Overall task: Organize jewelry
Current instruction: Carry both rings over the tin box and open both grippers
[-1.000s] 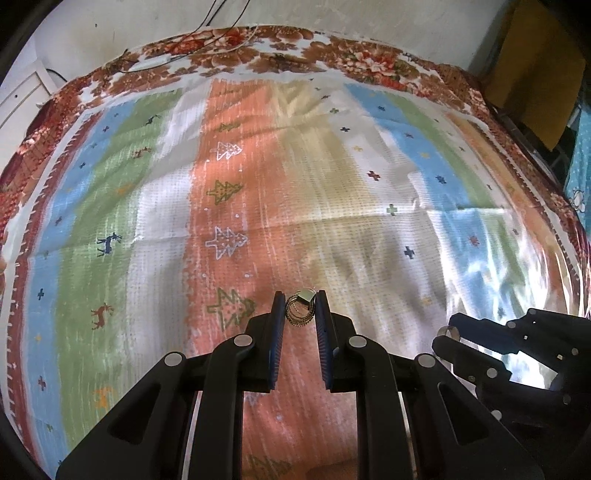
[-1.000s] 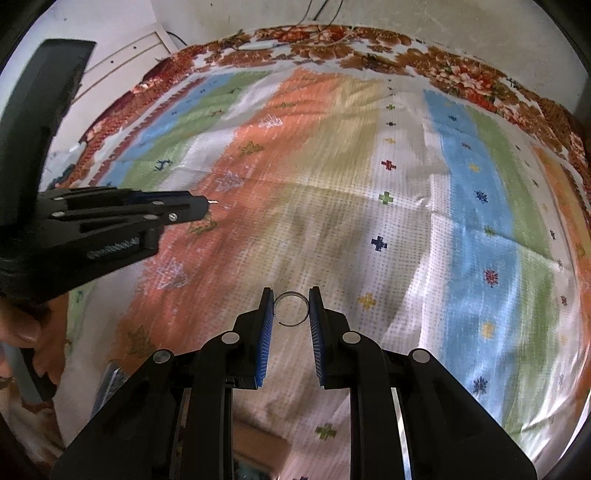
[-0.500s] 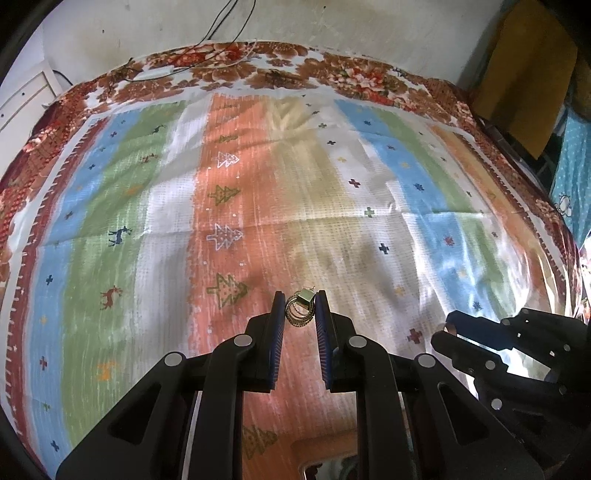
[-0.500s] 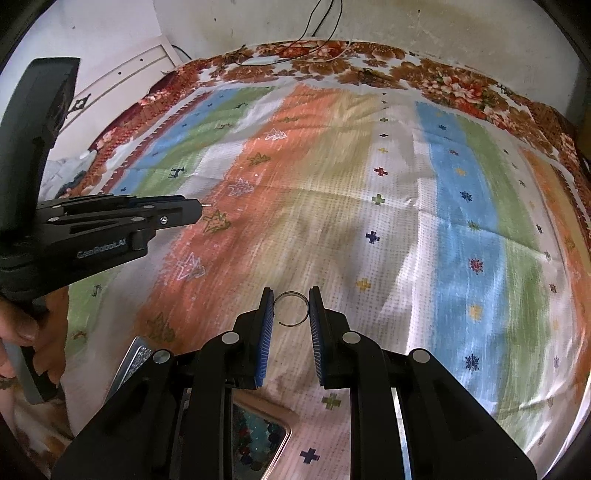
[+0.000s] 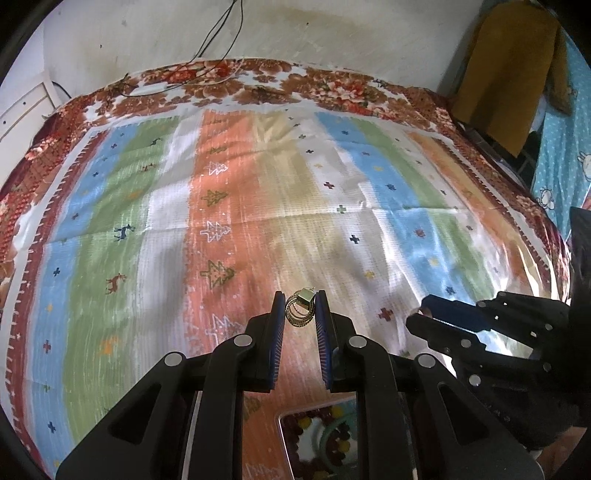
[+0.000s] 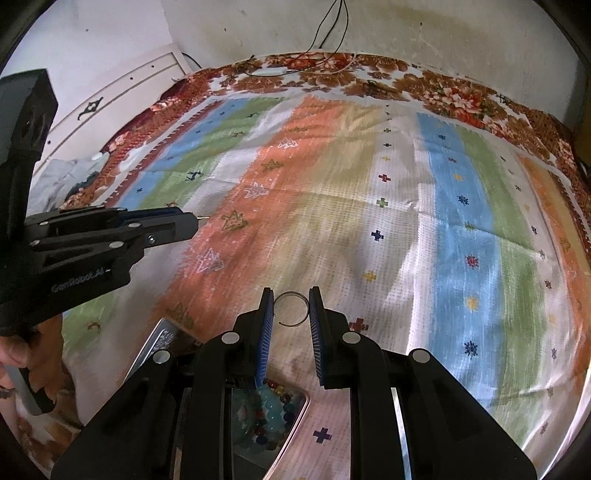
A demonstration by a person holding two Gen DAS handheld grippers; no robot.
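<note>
My left gripper [image 5: 300,314] is shut on a bunch of gold rings [image 5: 300,313] with a small square charm, held between the fingertips above the striped cloth. My right gripper [image 6: 291,308] is shut on a thin silver open ring [image 6: 292,308]. The right gripper also shows at the right edge of the left wrist view [image 5: 421,315]. The left gripper shows at the left of the right wrist view [image 6: 195,221]. A jewelry box [image 6: 273,417] with coloured beads lies below my right fingers; it also shows in the left wrist view [image 5: 317,439].
A striped cloth [image 5: 258,206] with tree and cross motifs covers the bed. A wall with hanging cables [image 5: 221,33] stands behind. A brown garment [image 5: 509,70] hangs at the far right. A white cabinet [image 6: 122,96] stands at the left.
Both grippers have pulled back and risen with their rings still held. The beaded jewelry box has come into view under the fingers.
</note>
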